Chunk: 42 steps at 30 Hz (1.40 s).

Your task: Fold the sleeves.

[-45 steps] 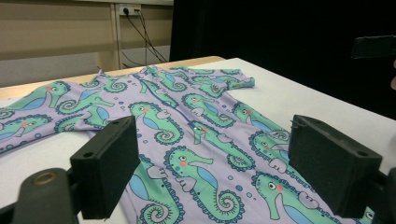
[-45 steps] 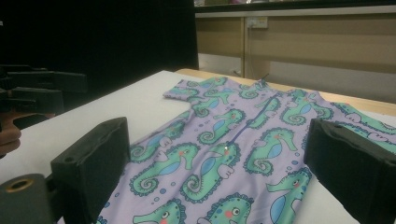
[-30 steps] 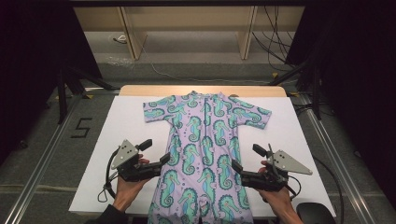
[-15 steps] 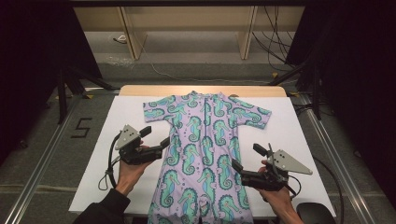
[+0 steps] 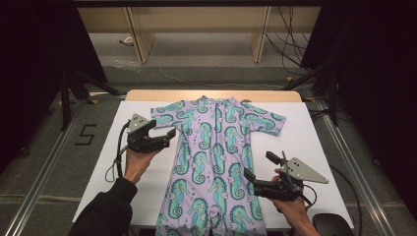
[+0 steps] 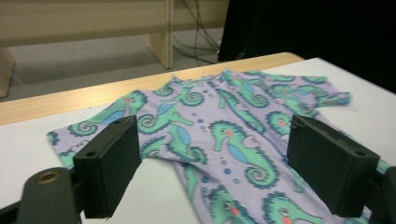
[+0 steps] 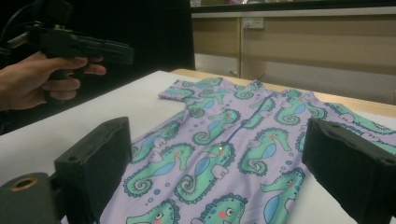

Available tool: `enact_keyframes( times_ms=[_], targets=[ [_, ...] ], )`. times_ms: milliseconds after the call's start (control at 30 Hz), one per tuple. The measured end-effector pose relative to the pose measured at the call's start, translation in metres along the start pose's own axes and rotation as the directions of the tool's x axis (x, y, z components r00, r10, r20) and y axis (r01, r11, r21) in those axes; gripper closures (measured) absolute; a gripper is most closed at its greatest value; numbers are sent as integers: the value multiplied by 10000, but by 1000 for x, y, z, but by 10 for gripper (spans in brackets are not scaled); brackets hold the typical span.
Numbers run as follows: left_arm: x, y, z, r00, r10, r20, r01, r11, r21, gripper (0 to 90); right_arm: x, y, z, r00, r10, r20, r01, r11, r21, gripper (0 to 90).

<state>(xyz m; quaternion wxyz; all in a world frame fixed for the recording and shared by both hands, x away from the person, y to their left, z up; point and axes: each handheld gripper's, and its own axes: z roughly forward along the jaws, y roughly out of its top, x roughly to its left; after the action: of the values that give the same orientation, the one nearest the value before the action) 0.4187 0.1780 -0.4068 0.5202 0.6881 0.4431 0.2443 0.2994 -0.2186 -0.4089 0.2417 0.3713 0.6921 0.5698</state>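
A child's short-sleeved suit, lilac with green seahorses, lies flat and face up on the white table, collar at the far side. My left gripper hovers just left of the suit, below its left sleeve, jaws open and empty. In the left gripper view the suit spreads beyond the open gripper. My right gripper is open at the suit's right edge, near the leg part. The right gripper view looks across the suit between the open gripper, with the left gripper farther off.
The table's far edge is a wooden strip. Beyond it stand wooden furniture legs and cables on the floor. A floor marking "5" and metal rails lie to the left. Dark curtains flank both sides.
My left gripper has moved away from the near edge toward the far side, coming up beside the suit's left sleeve. The right gripper and the suit have stayed put.
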Motion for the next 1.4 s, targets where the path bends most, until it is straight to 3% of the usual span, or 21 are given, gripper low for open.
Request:
enact_keyframes(
  times_ms=[67,100,333,400,533,667,767,900,1000,1100,1167,1200,1333,1400],
  targets=[
    [7,3,8,9997,-14,-234,18,9998,182,170,0,0,0,10000,8,-18,-8,10000,6,94],
    [14,5,15,9990,-218,-381,232,9991,363,170,0,0,0,10000,2,-38,-2,10000,8,94],
    [34,12,38,9943,-284,-1026,382,9948,949,177,0,0,0,9999,-4,-128,4,10000,49,96],
    [42,12,47,9871,-50,-1602,221,9942,1051,187,0,0,1,9999,-6,-155,7,10000,61,96],
    [59,11,67,9781,-294,-2059,639,9846,1630,188,1,-1,1,9997,-59,-233,62,9999,135,96],
    [67,12,78,9746,-314,-2215,742,9795,1874,190,1,-1,2,9996,-71,-279,75,9998,164,96],
    [71,14,84,9758,-257,-2171,744,9729,2191,194,1,-1,1,9995,-75,-322,81,9998,173,96],
    [79,16,91,9717,-519,-2302,1076,9656,2368,205,1,-1,2,9992,-80,-387,88,9997,216,96],
    [85,15,100,9699,-550,-2372,1243,9495,2880,211,2,-1,2,9990,-105,-425,114,9997,220,96],
    [92,13,108,9640,-716,-2560,1556,9328,3251,237,2,-1,2,9989,-107,-461,119,9996,243,96],
    [97,13,115,9628,-874,-2557,1801,9131,3659,241,2,-1,2,9988,-114,-473,126,9996,243,96],
    [98,12,118,9610,-918,-2609,1887,9072,3761,244,2,-1,2,9988,-115,-479,127,9996,244,97],
    [104,9,126,9564,-865,-2789,1988,8925,4049,282,2,-1,2,9986,-122,-523,134,9996,235,100],
    [107,7,129,9532,-754,-2926,2029,8774,4348,288,2,-1,2,9984,-127,-551,141,9996,251,101]
  ],
)
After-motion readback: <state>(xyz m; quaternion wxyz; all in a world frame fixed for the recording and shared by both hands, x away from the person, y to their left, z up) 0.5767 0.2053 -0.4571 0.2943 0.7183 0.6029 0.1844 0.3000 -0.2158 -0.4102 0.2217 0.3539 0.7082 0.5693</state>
